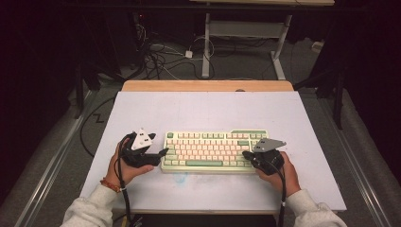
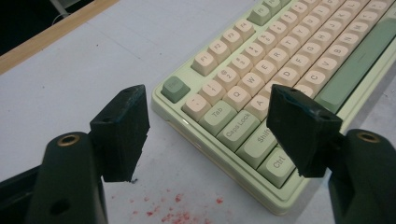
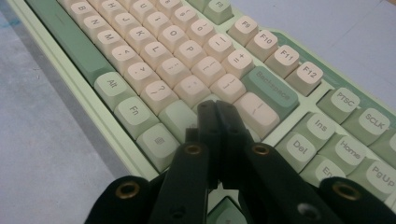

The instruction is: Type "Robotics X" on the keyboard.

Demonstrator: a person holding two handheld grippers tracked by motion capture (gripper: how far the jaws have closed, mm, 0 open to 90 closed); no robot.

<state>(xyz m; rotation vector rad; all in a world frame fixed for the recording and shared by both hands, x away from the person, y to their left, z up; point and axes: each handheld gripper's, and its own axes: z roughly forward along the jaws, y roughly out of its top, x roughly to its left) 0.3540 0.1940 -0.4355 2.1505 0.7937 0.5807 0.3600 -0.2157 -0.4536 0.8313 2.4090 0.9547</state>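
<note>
A pale green keyboard (image 1: 213, 150) with cream and green keys lies on the white table top (image 1: 203, 111), near its front. My left gripper (image 1: 163, 152) is at the keyboard's left end and is open. In the left gripper view its jaws (image 2: 210, 135) stand wide apart: one over bare table, the other above the Shift and Ctrl keys of the keyboard (image 2: 261, 70). My right gripper (image 1: 246, 154) is at the keyboard's right end. Its tips (image 3: 216, 112) are shut, pressed together with nothing between them, just above the keys right of the keyboard's (image 3: 177, 51) letter block.
Red specks (image 2: 173, 207) mark the table in front of the keyboard's left corner. A wooden strip (image 1: 208, 85) edges the table's far side. Beyond it, cables (image 1: 161, 56) and the legs of another desk (image 1: 206, 47) stand on the floor.
</note>
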